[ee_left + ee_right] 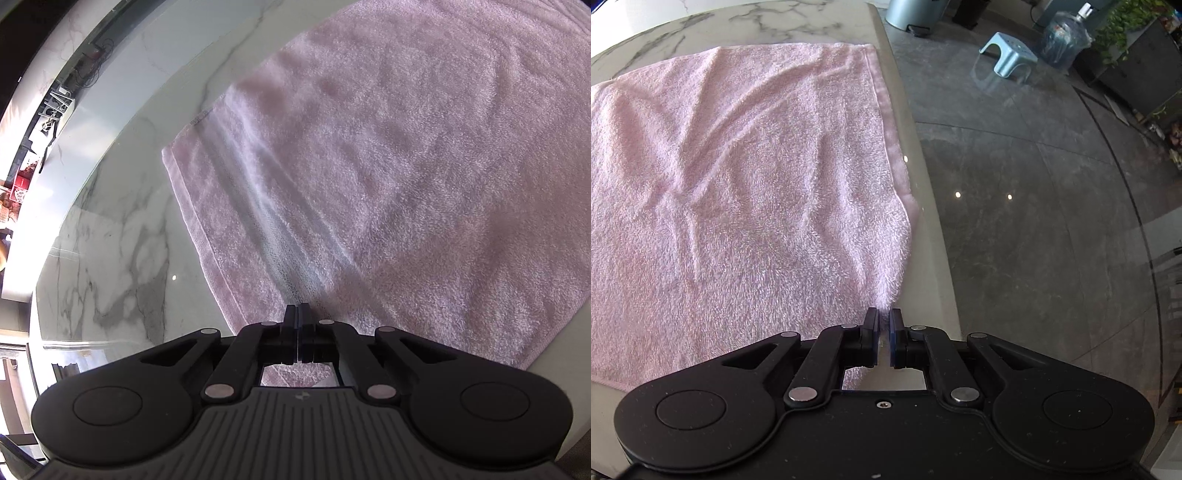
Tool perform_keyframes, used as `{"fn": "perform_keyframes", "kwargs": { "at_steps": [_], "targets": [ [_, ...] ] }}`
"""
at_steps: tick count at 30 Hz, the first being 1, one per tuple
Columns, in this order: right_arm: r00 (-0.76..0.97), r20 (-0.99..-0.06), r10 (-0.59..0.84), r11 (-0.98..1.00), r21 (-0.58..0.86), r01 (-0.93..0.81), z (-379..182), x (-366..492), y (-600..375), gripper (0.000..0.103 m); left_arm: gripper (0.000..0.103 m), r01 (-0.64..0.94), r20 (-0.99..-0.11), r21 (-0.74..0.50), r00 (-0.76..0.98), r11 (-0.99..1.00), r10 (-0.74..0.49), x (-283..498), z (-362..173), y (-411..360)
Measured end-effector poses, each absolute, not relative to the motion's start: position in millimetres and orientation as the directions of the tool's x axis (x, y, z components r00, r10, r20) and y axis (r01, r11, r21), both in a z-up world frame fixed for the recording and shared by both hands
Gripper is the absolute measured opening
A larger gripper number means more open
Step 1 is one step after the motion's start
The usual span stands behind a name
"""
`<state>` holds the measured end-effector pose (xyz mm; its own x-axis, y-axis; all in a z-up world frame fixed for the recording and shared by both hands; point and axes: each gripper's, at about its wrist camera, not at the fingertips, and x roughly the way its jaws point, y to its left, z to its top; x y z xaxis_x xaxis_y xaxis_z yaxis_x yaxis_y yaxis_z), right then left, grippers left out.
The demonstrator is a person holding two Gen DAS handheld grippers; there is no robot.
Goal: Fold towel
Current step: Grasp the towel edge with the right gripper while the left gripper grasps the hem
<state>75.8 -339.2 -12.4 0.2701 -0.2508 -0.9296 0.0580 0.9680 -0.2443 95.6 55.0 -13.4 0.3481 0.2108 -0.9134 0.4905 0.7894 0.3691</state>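
Two claws pinch the pink towel. Left view: left gripper (297, 314) is clamped on the towel (406, 166) at bottom middle. Right view: right gripper (884, 319) squeezes a corner on the marble table (923, 221). Next, I think, lift both and fold it over.

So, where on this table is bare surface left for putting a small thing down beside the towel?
Bare marble table lies left of the pink towel, between its hemmed edge and the table rim, and beyond its far edge in the right wrist view. On the right the towel nearly reaches the rim, leaving a thin strip. The left gripper and right gripper crowd the near edge.
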Motion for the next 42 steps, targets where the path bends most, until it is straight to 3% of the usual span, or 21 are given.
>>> {"fn": "perform_keyframes", "kwargs": {
  "at_steps": [6,16,23,30,42],
  "targets": [
    [0.255,-0.936,-0.242,0.970,-0.226,0.092,-12.6,54.2,-355.8,0.002,0.000,0.499,-0.916,0.364,0.345,0.787,0.206,78.4,-12.9,55.3],
    [0.342,-0.940,-0.012,0.969,0.073,0.235,10.1,44.1,-376.5,0.011,0.000,0.486,-0.913,0.373,0.346,0.790,0.217,69.8,-13.5,51.4],
    [0.314,-0.949,-0.001,0.967,0.079,0.242,-3.6,51.4,-368.1,0.011,0.000,0.482,-0.916,0.362,0.344,0.798,0.208,64.0,-13.3,51.9],
    [0.322,-0.946,-0.029,0.974,0.045,0.220,1.3,52.6,-360.5,0.002,0.000,0.484,-0.916,0.361,0.347,0.797,0.204,57.2,-14.2,51.1],
    [0.395,-0.918,0.044,0.999,0.037,-0.026,44.7,62.2,-280.5,0.002,0.000,0.479,-0.916,0.354,0.352,0.803,0.193,44.0,-16.3,49.9]
  ]
}}
